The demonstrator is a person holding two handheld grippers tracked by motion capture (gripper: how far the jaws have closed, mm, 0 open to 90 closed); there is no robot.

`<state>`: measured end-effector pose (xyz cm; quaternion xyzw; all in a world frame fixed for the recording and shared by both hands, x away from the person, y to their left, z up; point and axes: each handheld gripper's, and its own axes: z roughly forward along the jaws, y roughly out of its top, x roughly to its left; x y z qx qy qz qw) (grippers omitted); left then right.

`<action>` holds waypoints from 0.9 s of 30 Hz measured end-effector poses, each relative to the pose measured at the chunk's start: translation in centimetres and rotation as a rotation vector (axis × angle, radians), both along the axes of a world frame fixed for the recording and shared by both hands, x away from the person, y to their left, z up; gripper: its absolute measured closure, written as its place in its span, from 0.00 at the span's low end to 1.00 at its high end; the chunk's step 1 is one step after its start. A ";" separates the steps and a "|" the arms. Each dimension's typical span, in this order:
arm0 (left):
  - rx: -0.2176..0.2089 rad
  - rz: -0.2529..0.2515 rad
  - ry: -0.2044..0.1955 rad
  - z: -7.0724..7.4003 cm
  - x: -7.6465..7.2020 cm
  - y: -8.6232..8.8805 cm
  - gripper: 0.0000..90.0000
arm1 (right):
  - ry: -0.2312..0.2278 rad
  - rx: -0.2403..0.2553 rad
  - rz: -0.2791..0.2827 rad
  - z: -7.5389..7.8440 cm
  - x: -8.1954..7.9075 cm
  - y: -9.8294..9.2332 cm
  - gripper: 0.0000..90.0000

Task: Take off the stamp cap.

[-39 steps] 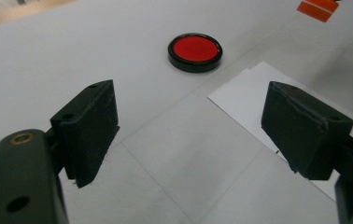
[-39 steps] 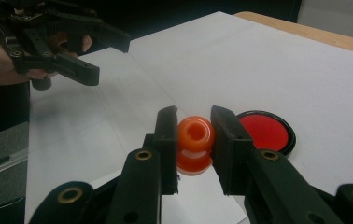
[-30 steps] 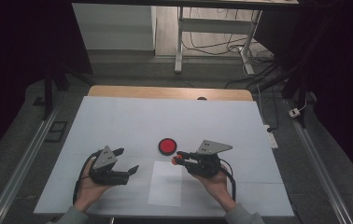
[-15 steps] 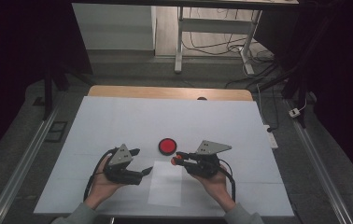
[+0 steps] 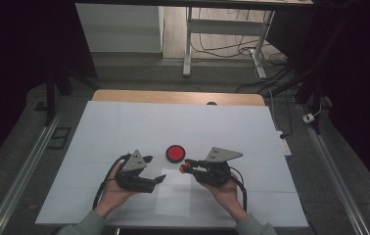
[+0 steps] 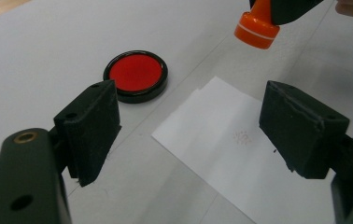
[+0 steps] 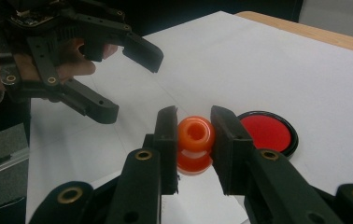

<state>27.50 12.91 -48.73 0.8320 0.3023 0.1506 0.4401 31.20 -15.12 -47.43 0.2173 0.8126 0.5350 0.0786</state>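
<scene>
Broadly, the white counter [image 5: 124, 127] carried everything, with a strip of bare wood along its far edge. Near the person's side lay a white sheet of paper [image 5: 174, 196], flat, between the two hands; in the left gripper view a faint reddish stamp mark [image 6: 243, 137] showed on it. Just beyond the paper's far edge sat a round red ink pad [image 5: 175, 153] in a black rim, lid off, resting on the counter apart from the paper.

The left claw [image 5: 154, 170] hovered over the left edge of the paper, pointing toward the middle. Its jaws stood wide, having just been closing a little, and nothing lay between them; in its own view the paper and the ink pad showed through the gap. The right claw [image 5: 185, 166] was held level just right of the ink pad, over the paper's far right corner, pointing left toward the other claw. Its jaws were clamped narrow on an orange stamp [image 7: 194, 142], gripping its handle from both sides, the rounded top facing the camera in the right gripper view. In the left gripper view the stamp's flared base hung clear above the counter, just beyond the paper.
</scene>
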 end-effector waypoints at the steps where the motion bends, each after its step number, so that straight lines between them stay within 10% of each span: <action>1: 0.000 -0.002 0.000 0.0 0.0 -0.1 0.23 | 0.001 0.004 -0.001 0.0 0.0 0.0 0.80; 27: 0.015 -0.065 0.009 0.0 0.5 -3.7 0.26 | -0.002 0.003 0.002 0.0 -0.1 0.0 0.80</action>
